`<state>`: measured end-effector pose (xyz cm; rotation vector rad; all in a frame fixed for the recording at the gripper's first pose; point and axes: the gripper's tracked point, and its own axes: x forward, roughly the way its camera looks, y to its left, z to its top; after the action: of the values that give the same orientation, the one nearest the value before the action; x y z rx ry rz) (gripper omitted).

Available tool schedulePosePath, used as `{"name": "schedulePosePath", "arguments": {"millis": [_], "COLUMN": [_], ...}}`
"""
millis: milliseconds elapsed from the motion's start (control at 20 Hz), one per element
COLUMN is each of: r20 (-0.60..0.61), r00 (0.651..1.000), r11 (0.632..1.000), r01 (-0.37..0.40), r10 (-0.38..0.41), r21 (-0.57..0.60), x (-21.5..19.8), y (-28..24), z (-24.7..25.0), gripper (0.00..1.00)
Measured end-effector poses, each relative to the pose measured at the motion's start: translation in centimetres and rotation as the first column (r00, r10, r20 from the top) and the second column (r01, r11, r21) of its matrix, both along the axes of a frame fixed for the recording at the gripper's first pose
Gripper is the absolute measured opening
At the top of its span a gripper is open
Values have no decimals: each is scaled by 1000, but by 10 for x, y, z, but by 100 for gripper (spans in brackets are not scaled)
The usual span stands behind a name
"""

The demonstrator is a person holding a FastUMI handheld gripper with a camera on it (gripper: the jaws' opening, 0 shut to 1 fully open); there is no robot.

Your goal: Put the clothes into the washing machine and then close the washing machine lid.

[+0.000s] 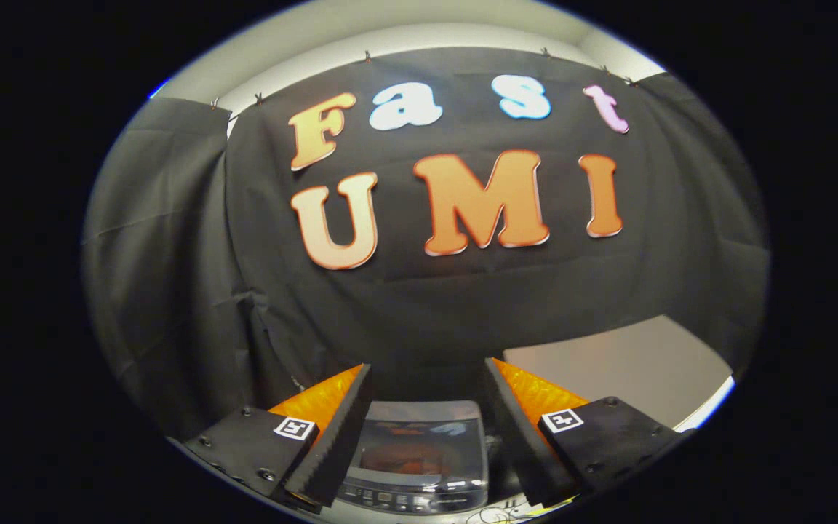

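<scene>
Tongs [428, 397] hang wide open with nothing between the fingers, pointed at the black cloth wall [426, 306]. Down between and just below the fingers sits the small washing machine [419, 455], its glossy lid [419, 444] lying flat and shut, control panel facing us. A pale desk [630, 360] surface shows beyond the right finger
</scene>
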<state>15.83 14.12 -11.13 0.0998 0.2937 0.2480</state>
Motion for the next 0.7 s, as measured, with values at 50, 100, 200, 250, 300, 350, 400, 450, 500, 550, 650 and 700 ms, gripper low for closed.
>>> {"name": "schedulePosePath", "arguments": {"millis": [50,100,200,250,300,350,400,450,500,550,650,700], "r20": [25,52,105,124,145,167,174,181,189,200,210,212], "r00": [1000,998,993,990,986,981,979,976,973,970,967,967], "r11": [1000,999,998,997,995,994,993,991,990,989,988,989], "r01": [16,31,57,71,87,103,116,127,139,147,150,148], "r10": [-16,-31,-54,-66,-80,-95,-108,-119,-130,-137,-141,-139], "r21": [-8,-14,-25,-35,-42,-42,-36,-37,-37,-35,-30,-27], "x": [-3,-7,-13,-18,-21,-25,-27,-30,-33,-34,-34,-33], "y": [-21,-41,-76,-95,-114,-133,-148,-164,-180,-192,-209,-214], "z": [14,29,58,70,80,90,95,101,105,110,115,115], "gripper": [97,97,97,97,97,97,97,97,97,97,97,97]}}
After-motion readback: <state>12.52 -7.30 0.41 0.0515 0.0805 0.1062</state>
